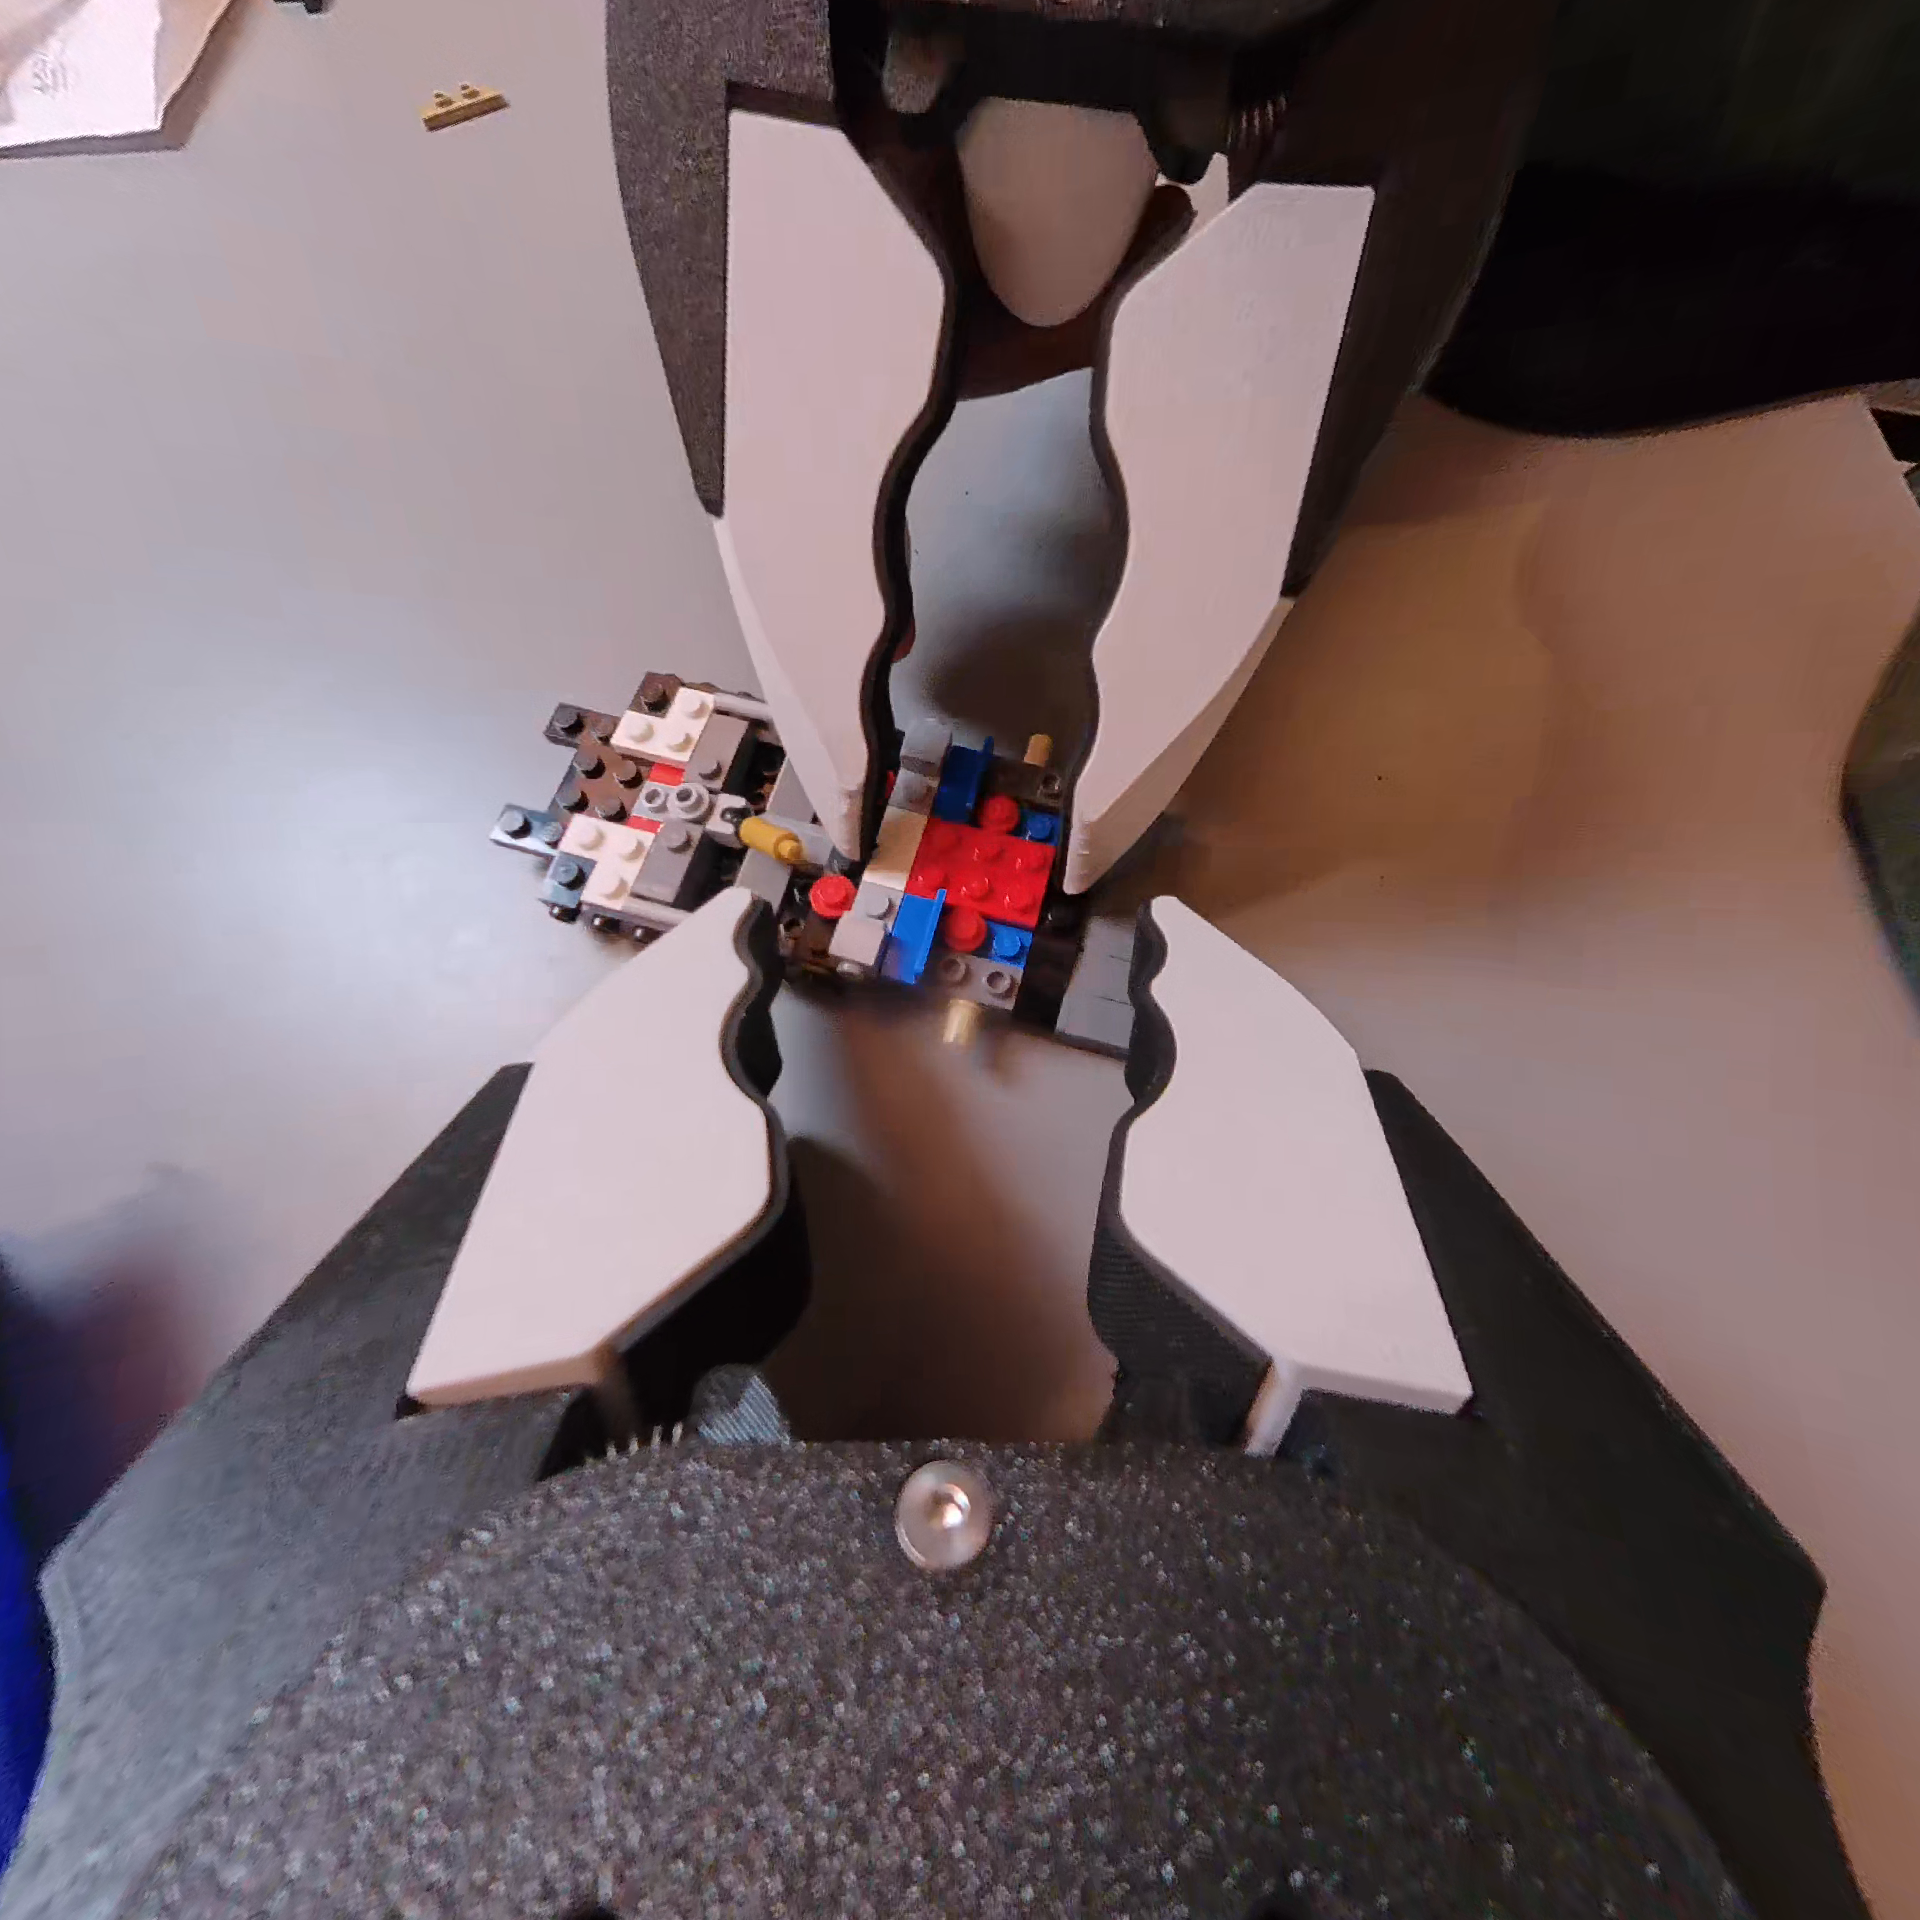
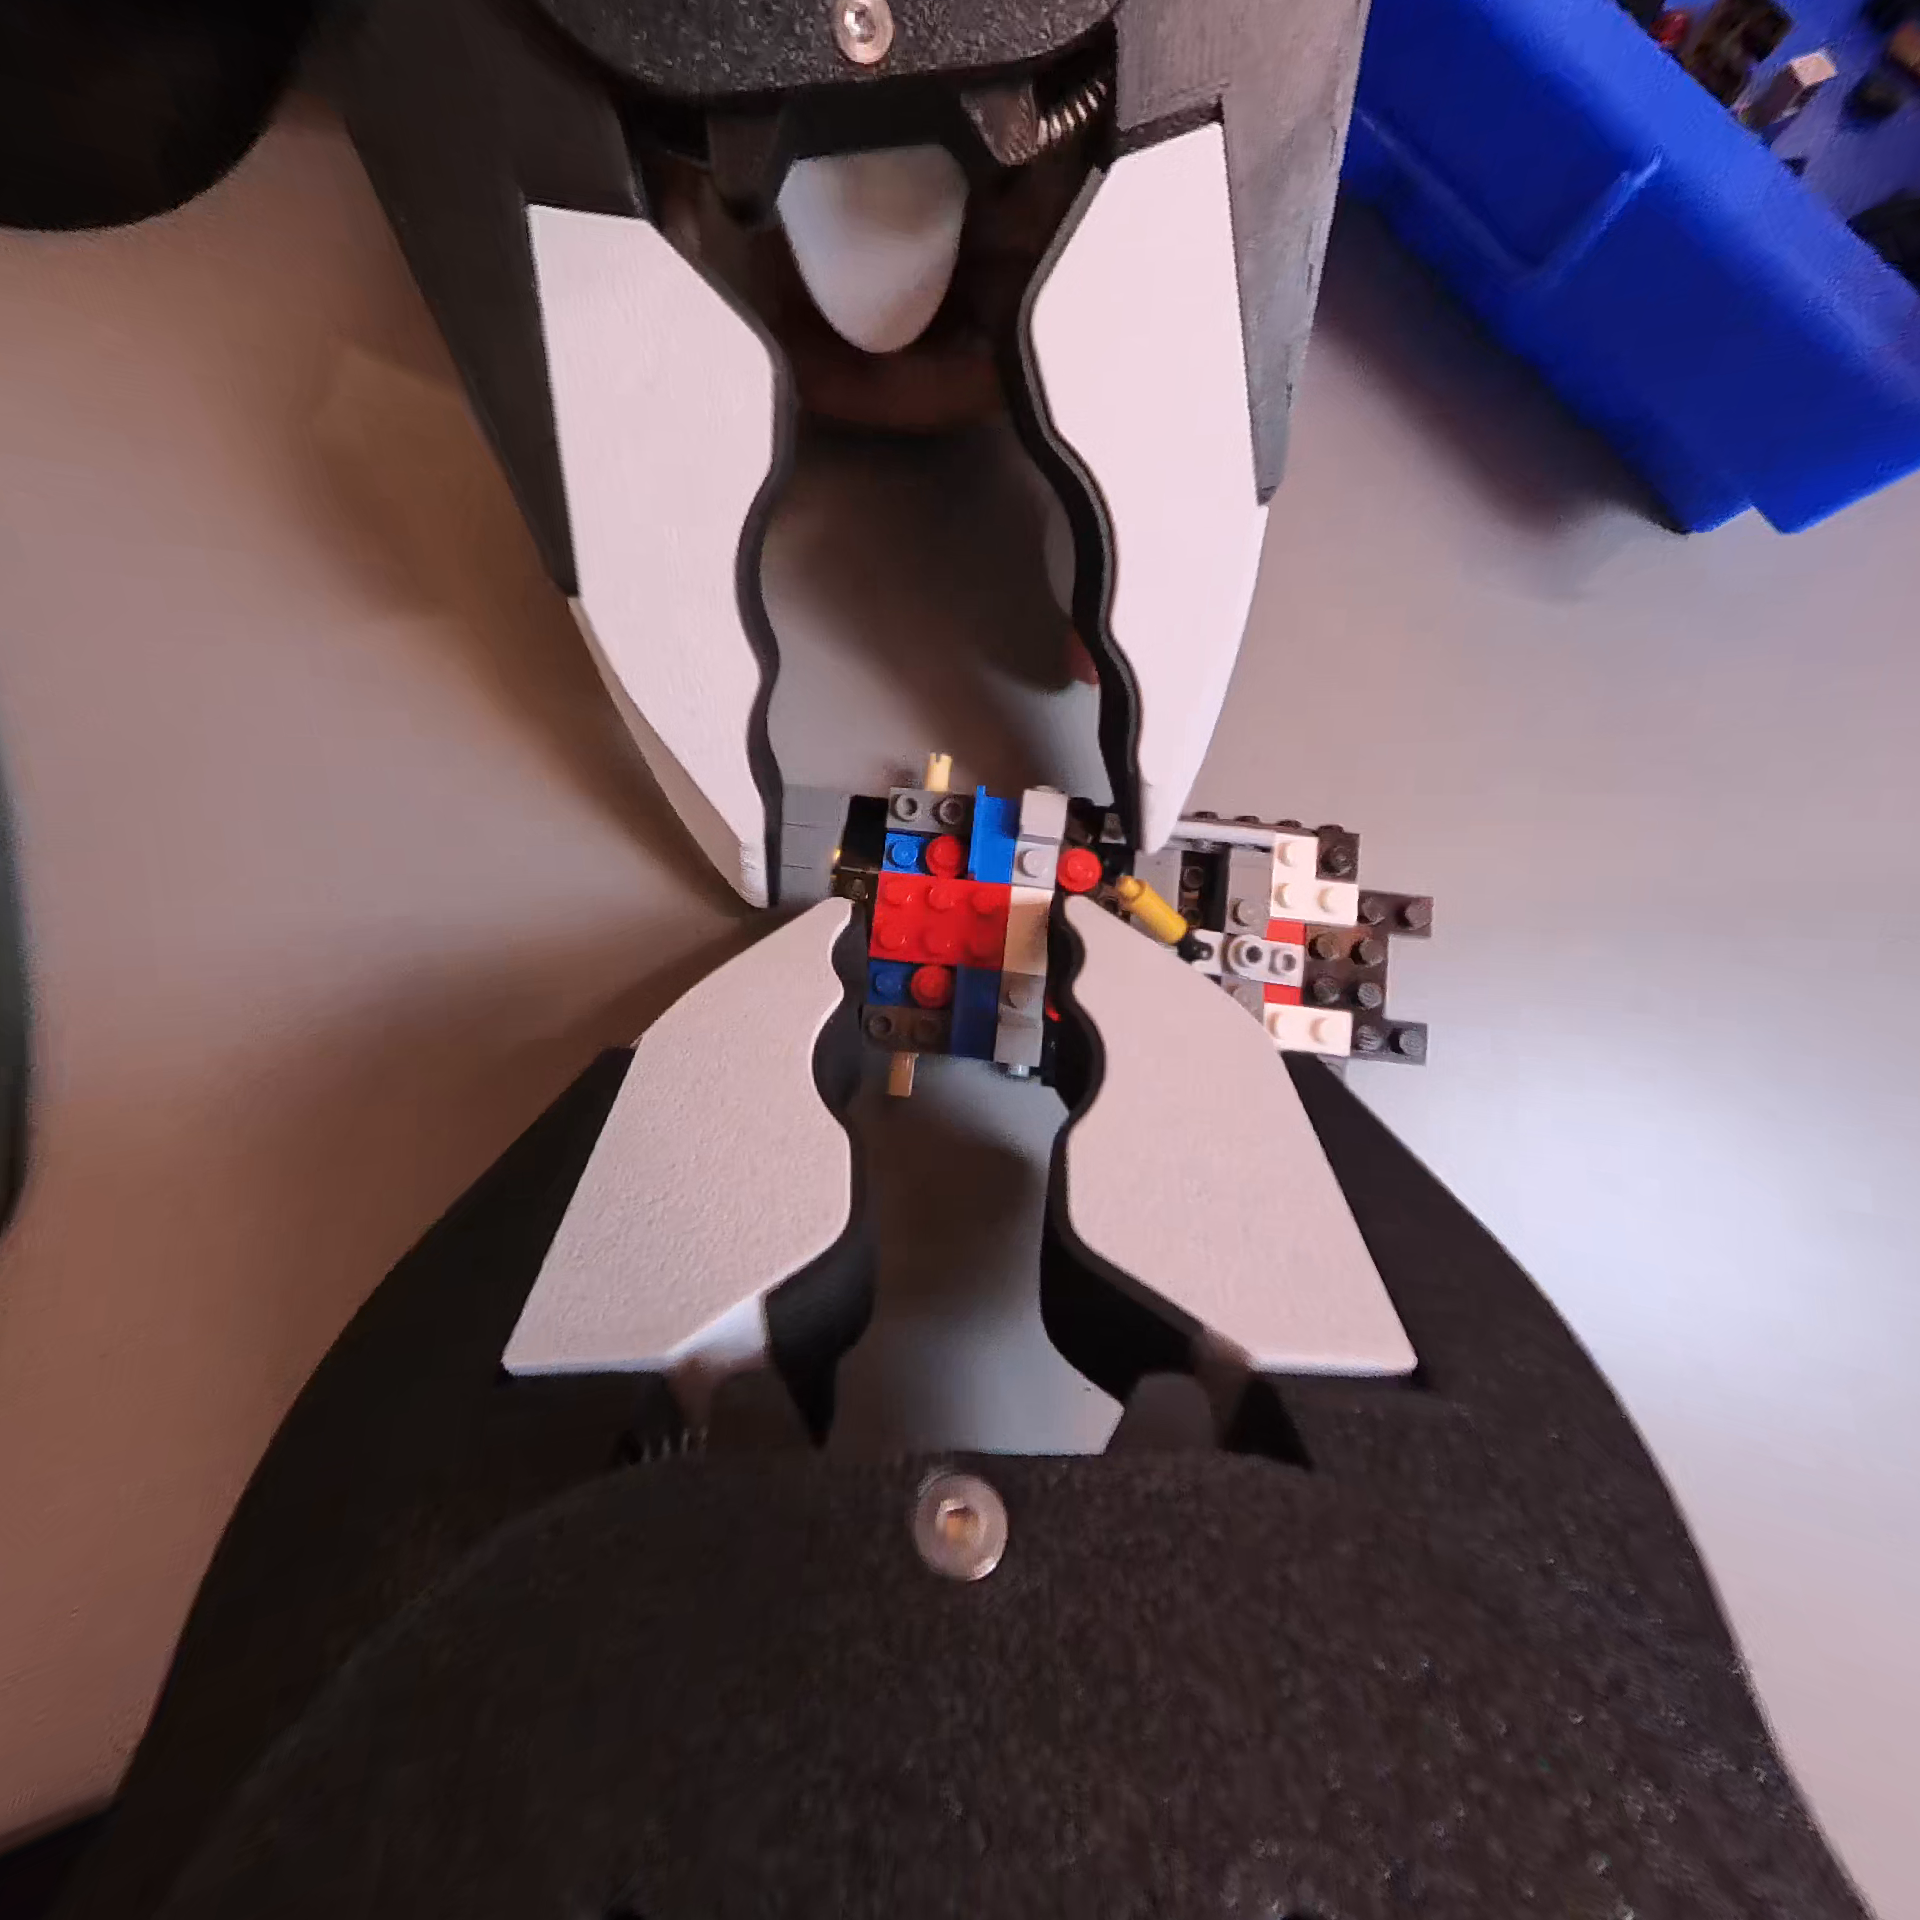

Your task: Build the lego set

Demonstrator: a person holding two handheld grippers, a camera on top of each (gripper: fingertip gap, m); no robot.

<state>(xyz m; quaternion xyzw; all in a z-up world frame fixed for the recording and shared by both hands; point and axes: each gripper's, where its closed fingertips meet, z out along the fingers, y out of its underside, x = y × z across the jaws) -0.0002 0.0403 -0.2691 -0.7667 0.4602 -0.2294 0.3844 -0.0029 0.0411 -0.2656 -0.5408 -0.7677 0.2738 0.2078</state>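
Both tongs meet nose to nose over a small brick model [image 1: 935, 883] that sits on the pale grey tabletop [image 1: 312, 468]. The left tongs [image 1: 951, 935] come in from one side, their white fingers [image 1: 644, 1132] parted about as wide as the model's red-and-blue block, the tips standing at its two near corners; whether they press it or merely flank it I cannot tell. The right tongs [image 2: 956, 920] come from the opposite side and are closed in on that same block, with the tips against its left and right faces. The model's other half, a flat section of white, black and grey plates [image 2: 1309, 935], sticks out sideways past the fingertips and lies on the tabletop, joined to the block near a small yellow pin [image 2: 1148, 906]. A short tan peg [image 1: 958, 1029] pokes out of the block toward the left tongs. Farther off, a lone tan plate [image 1: 464, 106] lies on the tabletop near the corner of a white sheet of paper [image 1: 83, 73]. A blue plastic bin [image 2: 1621, 239] stands well apart, beyond the model.
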